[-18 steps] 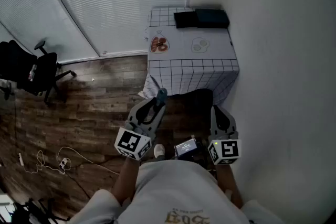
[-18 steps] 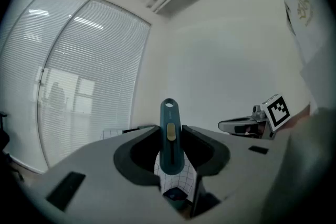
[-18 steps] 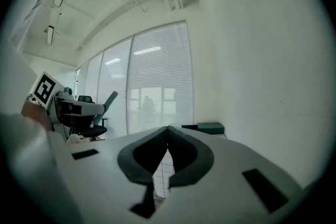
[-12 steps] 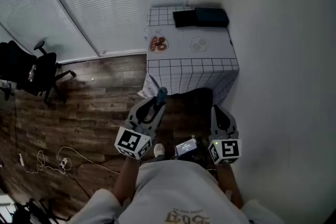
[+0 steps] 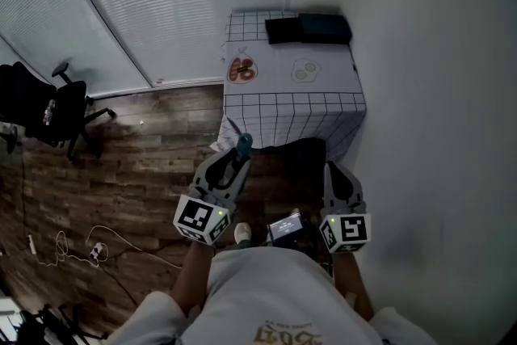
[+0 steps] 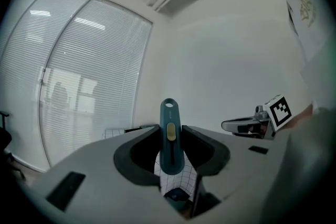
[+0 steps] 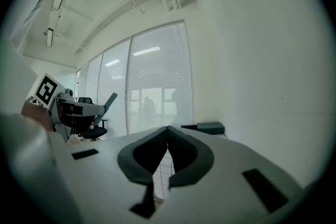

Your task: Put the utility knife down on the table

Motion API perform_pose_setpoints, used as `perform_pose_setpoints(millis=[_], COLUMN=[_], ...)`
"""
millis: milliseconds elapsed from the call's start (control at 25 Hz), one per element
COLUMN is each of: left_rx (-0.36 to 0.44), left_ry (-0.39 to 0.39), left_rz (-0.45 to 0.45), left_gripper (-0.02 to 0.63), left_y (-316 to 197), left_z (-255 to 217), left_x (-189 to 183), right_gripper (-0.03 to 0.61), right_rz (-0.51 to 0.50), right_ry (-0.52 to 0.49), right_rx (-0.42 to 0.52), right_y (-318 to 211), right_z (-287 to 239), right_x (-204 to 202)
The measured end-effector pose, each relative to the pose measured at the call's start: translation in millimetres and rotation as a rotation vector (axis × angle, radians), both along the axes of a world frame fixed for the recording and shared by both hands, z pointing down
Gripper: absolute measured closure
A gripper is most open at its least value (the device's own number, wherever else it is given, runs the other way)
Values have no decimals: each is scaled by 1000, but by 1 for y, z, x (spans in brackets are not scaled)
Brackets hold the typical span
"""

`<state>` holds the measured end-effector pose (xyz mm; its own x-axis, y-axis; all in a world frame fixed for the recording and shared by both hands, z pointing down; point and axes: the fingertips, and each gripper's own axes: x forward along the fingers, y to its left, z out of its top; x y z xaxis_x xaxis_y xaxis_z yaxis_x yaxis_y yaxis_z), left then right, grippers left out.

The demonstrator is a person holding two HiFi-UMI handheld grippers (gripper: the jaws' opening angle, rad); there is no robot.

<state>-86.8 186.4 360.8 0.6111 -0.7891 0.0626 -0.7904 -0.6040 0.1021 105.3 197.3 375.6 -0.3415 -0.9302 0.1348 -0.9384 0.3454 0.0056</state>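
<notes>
My left gripper was closed on the utility knife, whose end with the eyelet stood out beyond the pads, well short of the table. My right gripper, beside it and equally short of the table, had its jaws together on nothing. To do this step well, I judged that I should first carry the knife over the checked cloth. Then I should lower it to a bare part on the table's near side (between the two printed pictures seemed good), lay it flat, and only then release. The dark boxes lay at the table's far edge.
</notes>
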Motion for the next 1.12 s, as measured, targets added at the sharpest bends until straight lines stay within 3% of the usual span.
perform_pose_setpoints(millis=[560,1120], left_rx=[-1,-25], left_ry=[-21,-22], left_rz=[-58,9], left_gripper=[477,476], left_y=[-5,-55], left_z=[5,14], left_x=[19,49], right_gripper=[571,571], right_rz=[-48,-58], right_ry=[19,-3], right_rx=[-15,-38], right_y=[-3,-41], right_z=[9,15], right_x=[37,50])
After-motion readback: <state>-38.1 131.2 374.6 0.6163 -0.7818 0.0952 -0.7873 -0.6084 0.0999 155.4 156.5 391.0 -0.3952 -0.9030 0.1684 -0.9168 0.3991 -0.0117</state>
